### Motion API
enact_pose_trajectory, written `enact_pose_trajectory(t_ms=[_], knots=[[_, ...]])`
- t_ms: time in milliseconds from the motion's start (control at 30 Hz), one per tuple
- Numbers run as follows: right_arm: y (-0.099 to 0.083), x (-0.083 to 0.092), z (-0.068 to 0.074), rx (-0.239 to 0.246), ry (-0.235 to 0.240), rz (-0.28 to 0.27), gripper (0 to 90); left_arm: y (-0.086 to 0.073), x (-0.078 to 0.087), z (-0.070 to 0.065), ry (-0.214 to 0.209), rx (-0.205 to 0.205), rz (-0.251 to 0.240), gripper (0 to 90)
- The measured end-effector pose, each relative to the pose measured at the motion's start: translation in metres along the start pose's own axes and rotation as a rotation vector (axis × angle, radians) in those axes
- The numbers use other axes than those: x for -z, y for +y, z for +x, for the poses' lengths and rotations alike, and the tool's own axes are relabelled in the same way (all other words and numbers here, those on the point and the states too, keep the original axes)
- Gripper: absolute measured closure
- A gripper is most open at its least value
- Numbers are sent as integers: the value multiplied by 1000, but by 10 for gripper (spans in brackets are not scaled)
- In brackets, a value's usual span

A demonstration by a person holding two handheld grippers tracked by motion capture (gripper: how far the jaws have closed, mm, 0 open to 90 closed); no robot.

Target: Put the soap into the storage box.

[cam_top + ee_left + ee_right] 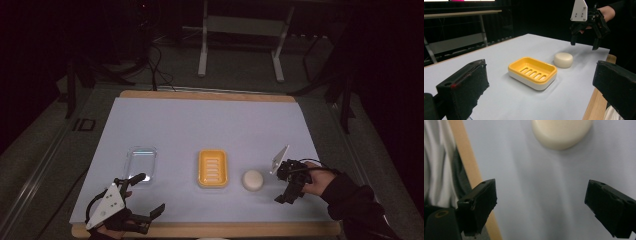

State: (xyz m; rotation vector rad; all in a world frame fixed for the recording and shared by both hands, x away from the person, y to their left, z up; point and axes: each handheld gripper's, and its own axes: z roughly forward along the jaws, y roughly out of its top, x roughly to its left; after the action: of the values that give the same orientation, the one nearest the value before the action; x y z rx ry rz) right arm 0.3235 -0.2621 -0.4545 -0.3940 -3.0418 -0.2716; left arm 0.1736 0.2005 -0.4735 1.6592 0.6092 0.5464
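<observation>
**Right hand-held gripper near the soap, nothing held yet**

Landmark: yellow soap dish (213, 168), mid-table.

- Nearest edge, left of the dish: left hand-held gripper (146, 195), jaws wide apart, empty. It sits just in front of a clear plastic lid (140, 163), which lies flat, well left of the dish.
- Right of the dish, close but not touching: round cream soap bar (253, 180), flat on the table (210, 120).
- Right of the soap: right hand-held gripper (289, 192), jaws wide apart, empty, lifted off the table and angled down. In its own view the soap (561, 132) is ahead of the jaws, not between them.
- Beyond the dish: bare table, then dark floor and a metal frame.

Risks, my read:
- Soap is round, likely slick. An off-centre pinch could squirt it out or push it into the dish.
- Jaws coming in too low could snag the white table cover.
- Release too high over the dish and the bar may bounce out or shove the light dish.
</observation>
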Motion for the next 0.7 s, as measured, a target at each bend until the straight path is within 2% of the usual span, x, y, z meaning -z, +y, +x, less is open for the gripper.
enact_pose_trajectory(t_ms=[67, 200, 333, 700], knots=[[2, 0, 0, 0, -30, 8, 134, 0, 0, 0, 0, 1, -1, 1], [5, 0, -2, -2, -21, 5, 135, 0, 0, 0, -3, 5, 0, 1], [10, 1, -2, 36, -34, -10, 134, 0, -1, 1, -8, 8, 3, 1], [22, -4, -5, 84, -61, -47, 141, 0, 1, 1, -8, 8, -4, 1]])
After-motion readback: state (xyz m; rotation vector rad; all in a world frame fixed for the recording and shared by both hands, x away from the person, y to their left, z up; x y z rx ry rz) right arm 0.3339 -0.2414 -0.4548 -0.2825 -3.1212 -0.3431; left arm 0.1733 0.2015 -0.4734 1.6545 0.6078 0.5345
